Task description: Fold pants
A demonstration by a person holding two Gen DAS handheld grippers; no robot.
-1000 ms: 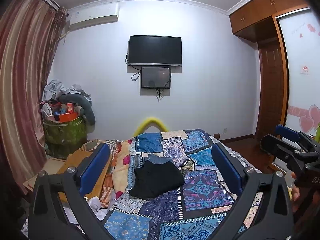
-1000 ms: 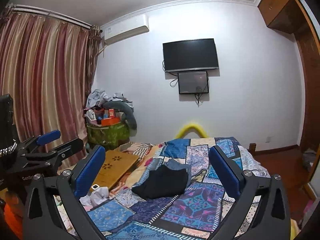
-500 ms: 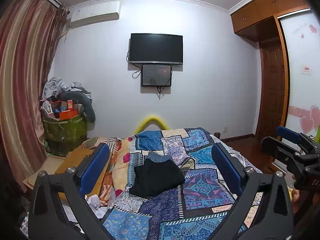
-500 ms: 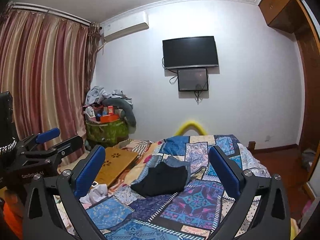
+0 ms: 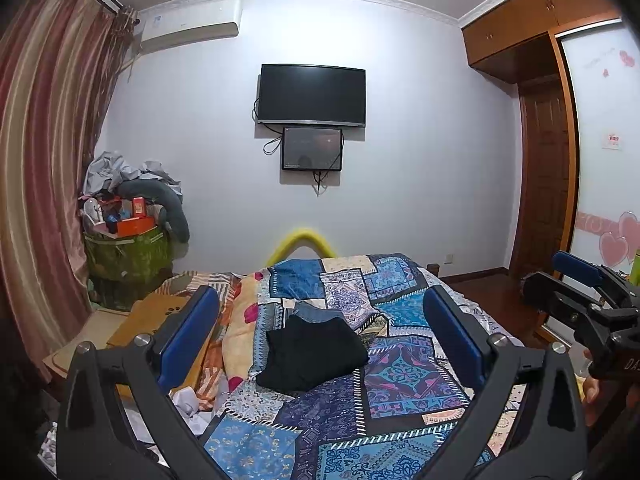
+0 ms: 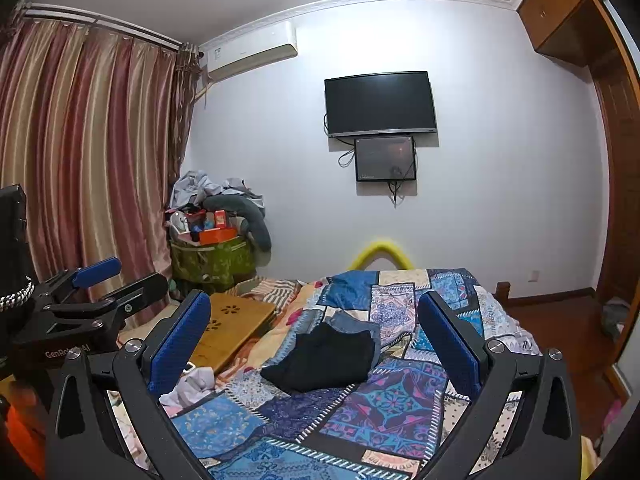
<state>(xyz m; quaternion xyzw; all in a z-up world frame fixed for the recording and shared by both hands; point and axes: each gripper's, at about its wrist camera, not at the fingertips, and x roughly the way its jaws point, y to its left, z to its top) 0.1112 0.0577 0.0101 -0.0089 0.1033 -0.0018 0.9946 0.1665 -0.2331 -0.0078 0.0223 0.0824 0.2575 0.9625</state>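
From the left wrist camera, the left gripper (image 5: 320, 338) hangs in the air with its two blue-padded fingers (image 5: 188, 336) spread wide and nothing between them. Well beyond them, one pair of black pants (image 5: 310, 354), folded into a compact, slightly rumpled rectangle, lies near the middle of the bed's blue patchwork quilt (image 5: 400, 376). One folded blue denim garment (image 5: 314, 312) peeks out from under its far edge, touching it. The right gripper (image 5: 576, 280) shows at the right border of this view, also off the quilt.

From the right wrist camera, the right gripper (image 6: 316, 340) likewise has its two blue pads wide apart and empty, raised above the bed. The same single black bundle (image 6: 324, 360) sits on the quilt (image 6: 384, 400), the denim piece (image 6: 352, 324) behind it. The left gripper (image 6: 100, 280) appears at the left edge. On the far wall hang two dark screens, a large television (image 6: 380, 104) and a smaller monitor (image 6: 385, 159) just below it.
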